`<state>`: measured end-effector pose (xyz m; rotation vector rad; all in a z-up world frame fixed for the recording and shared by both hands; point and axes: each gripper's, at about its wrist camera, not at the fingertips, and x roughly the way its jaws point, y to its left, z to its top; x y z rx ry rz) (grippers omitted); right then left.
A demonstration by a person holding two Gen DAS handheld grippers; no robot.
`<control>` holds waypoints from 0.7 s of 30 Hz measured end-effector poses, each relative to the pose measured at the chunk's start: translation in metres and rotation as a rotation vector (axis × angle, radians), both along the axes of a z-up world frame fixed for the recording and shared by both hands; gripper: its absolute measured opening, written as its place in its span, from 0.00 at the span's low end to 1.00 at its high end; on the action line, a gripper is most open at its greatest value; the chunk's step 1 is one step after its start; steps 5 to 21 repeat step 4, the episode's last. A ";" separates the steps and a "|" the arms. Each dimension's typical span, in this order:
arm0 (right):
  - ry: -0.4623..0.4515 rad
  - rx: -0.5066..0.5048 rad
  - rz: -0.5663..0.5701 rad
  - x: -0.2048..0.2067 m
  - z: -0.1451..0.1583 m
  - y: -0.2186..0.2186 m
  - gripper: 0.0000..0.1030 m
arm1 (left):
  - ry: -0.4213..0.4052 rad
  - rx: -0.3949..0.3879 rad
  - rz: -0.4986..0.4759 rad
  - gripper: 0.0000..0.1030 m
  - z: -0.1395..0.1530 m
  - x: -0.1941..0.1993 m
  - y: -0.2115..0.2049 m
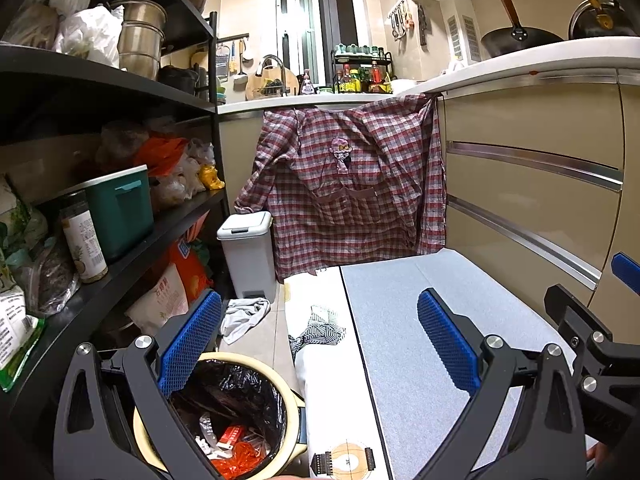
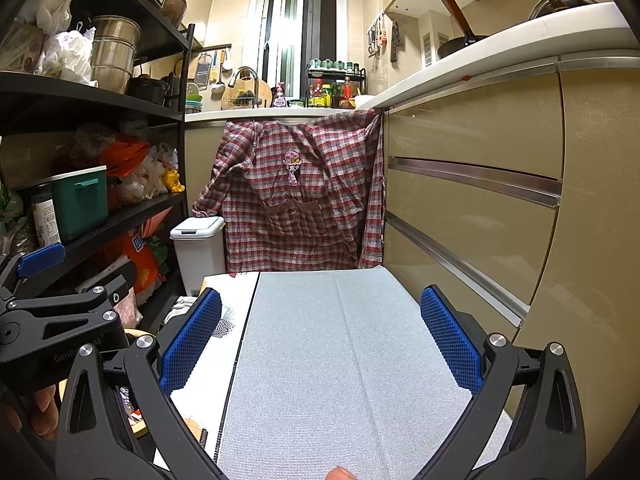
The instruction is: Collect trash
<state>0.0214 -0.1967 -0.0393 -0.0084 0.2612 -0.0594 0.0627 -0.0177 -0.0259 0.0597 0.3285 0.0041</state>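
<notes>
A round cream bin with a black liner (image 1: pixel 236 412) stands on the floor at lower left in the left wrist view and holds red and white scraps (image 1: pixel 234 446). My left gripper (image 1: pixel 320 344) is open and empty, its left finger above the bin's rim. My right gripper (image 2: pixel 320 340) is open and empty over a grey foam sheet (image 2: pixel 332 360) on a low table. The left gripper also shows at the left edge of the right wrist view (image 2: pixel 52 320). The right gripper shows at the right edge of the left wrist view (image 1: pixel 592 328).
A white patterned surface (image 1: pixel 324 344) lies beside the grey sheet (image 1: pixel 432 332). A white lidded pedal bin (image 1: pixel 246 252) and a crumpled white cloth (image 1: pixel 244 314) are on the floor. Black shelves (image 1: pixel 120 248) stand left, beige drawers (image 1: pixel 532 184) right, a plaid shirt (image 1: pixel 344 188) hangs ahead.
</notes>
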 end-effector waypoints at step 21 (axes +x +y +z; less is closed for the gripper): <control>-0.001 0.000 0.000 -0.001 0.000 0.002 0.95 | 0.003 0.004 -0.003 0.93 -0.002 0.001 -0.001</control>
